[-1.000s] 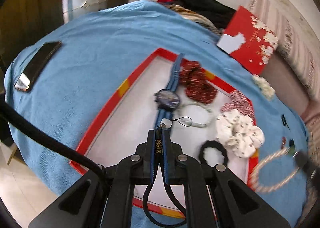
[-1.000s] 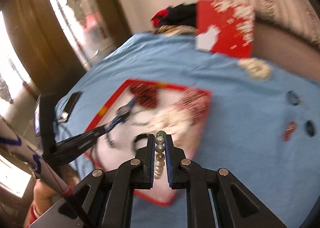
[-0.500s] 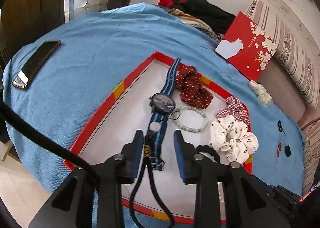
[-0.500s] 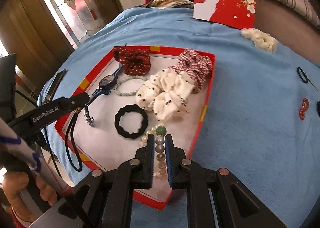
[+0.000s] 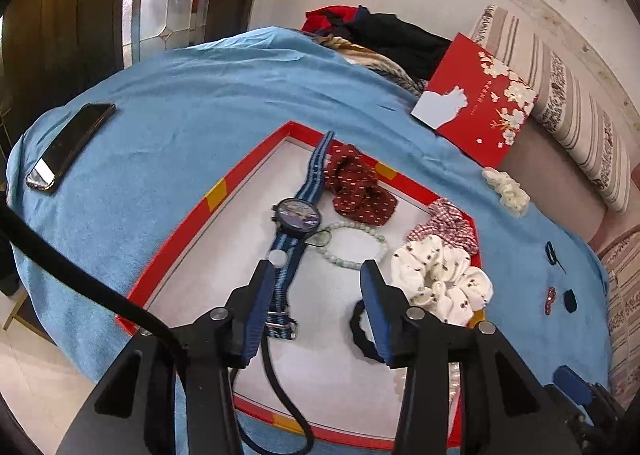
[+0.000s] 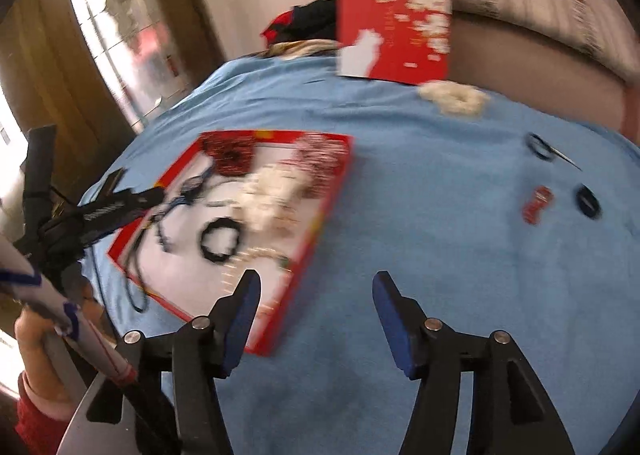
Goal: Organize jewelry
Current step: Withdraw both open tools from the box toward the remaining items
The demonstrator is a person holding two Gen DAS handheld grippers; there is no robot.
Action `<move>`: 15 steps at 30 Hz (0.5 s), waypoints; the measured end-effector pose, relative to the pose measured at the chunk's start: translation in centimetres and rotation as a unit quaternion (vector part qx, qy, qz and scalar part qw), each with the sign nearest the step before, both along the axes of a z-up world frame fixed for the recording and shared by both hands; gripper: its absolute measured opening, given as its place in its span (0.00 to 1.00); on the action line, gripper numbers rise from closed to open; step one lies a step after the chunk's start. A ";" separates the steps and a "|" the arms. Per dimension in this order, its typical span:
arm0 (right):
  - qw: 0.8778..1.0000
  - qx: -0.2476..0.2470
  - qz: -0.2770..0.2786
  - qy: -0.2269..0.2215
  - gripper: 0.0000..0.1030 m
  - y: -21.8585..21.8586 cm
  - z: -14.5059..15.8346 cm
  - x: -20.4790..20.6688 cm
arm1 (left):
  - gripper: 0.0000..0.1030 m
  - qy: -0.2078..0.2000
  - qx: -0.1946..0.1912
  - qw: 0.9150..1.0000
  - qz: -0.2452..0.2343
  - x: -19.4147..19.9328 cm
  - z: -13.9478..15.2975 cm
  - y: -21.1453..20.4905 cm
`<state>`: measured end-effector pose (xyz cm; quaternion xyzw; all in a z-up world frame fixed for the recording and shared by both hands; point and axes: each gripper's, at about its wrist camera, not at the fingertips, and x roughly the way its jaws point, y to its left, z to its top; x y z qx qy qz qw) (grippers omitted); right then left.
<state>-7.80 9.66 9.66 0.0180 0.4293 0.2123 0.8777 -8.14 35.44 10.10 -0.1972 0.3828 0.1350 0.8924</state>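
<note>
left gripper (image 5: 318, 275) jaws spread, empty, over tray (image 5: 216, 191) | watch (image 5: 298, 215) lay in tray at 12 o'clock of it | right gripper (image 6: 316, 287) jaws apart, empty, over blue cloth (image 6: 420, 215) | red clip (image 6: 538, 205) at 1 o'clock: best approached low and square, view blurred

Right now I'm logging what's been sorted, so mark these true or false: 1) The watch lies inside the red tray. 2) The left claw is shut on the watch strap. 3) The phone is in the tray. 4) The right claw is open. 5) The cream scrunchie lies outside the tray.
1) True: the watch lies in the red tray.
2) False: the left claw is open, holding nothing.
3) False: the phone lies on the blue cloth.
4) True: the right claw is open.
5) True: the cream scrunchie lies on the cloth.
</note>
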 end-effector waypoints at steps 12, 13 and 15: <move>0.982 -0.049 -0.178 0.022 0.64 -17.0 -2.5 0.7 | 0.49 -0.030 0.037 0.990 -0.136 0.0 0.9 -10.7; 0.981 -0.051 -0.188 0.023 0.64 -17.9 -2.7 0.9 | 0.50 -0.030 0.040 0.986 -0.158 -0.1 0.8 -12.2; 0.977 -0.052 -0.204 0.024 0.64 -19.6 -3.2 1.6 | 0.50 -0.027 0.046 0.980 -0.194 -0.2 0.5 -14.7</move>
